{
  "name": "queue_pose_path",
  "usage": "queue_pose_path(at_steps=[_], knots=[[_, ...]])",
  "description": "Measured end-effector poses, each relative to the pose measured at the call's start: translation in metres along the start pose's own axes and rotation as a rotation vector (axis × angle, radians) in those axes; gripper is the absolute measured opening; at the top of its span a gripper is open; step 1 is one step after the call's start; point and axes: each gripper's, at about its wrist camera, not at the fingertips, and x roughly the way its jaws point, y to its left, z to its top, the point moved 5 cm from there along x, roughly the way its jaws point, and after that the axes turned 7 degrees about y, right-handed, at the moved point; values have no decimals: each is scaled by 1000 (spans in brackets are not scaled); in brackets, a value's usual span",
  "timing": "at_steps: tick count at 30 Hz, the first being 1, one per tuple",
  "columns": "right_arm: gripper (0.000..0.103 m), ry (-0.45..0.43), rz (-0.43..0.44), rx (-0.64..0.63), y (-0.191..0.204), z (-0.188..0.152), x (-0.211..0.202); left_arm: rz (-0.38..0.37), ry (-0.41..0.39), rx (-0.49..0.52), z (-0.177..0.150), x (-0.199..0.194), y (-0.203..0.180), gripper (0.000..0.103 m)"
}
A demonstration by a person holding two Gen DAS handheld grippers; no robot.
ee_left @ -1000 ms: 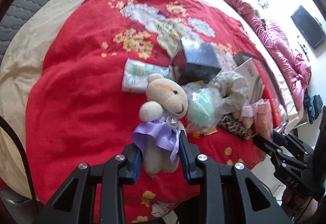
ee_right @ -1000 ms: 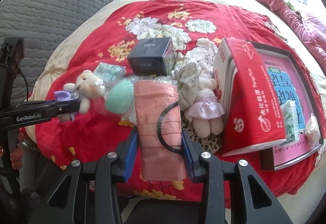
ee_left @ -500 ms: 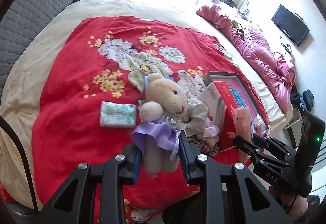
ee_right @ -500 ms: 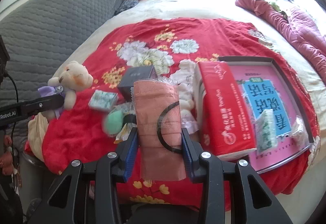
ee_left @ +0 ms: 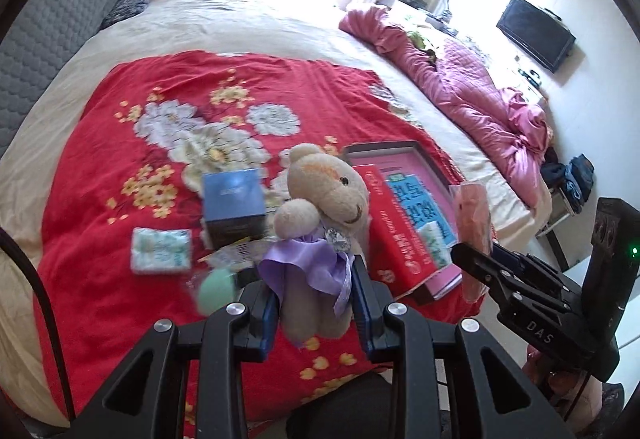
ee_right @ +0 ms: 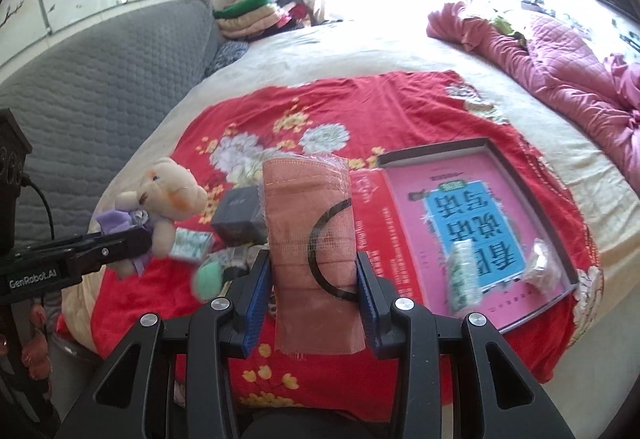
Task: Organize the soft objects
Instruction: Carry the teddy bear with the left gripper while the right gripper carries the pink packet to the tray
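My left gripper [ee_left: 313,293] is shut on a beige teddy bear [ee_left: 320,195] in a purple dress and holds it above the red floral blanket [ee_left: 120,167]. The bear also shows in the right wrist view [ee_right: 168,195]. My right gripper [ee_right: 312,283] is shut on a pink wrapped face-mask pack [ee_right: 310,235] with a black loop, held above the blanket's near edge. That pack also shows in the left wrist view [ee_left: 474,215]. A green soft ball [ee_left: 216,289] in clear wrap lies on the blanket below the bear.
On the blanket lie a dark blue box [ee_left: 234,203], a small tissue pack [ee_left: 160,251], a red tissue box [ee_left: 396,239] and a pink tray-like box [ee_right: 472,223] holding small packets. A pink quilt [ee_left: 460,91] lies on the far right, a grey headboard [ee_right: 100,79] on the left.
Both grippers have risen and drawn back from the blanket with the bear and the mask pack still held. The items on the blanket look smaller and lower.
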Motion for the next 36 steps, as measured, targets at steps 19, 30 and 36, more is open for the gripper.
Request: queue_pose_path(at_steps=[19, 30, 36], knots=[[41, -83, -164, 202, -138, 1, -47, -50, 32, 170, 30, 44, -118, 32], [41, -46, -188, 236, -170, -8, -30, -8, 122, 251, 38, 114, -160, 32], [41, 7, -191, 237, -175, -19, -8, 36, 183, 272, 34, 158, -169, 32]])
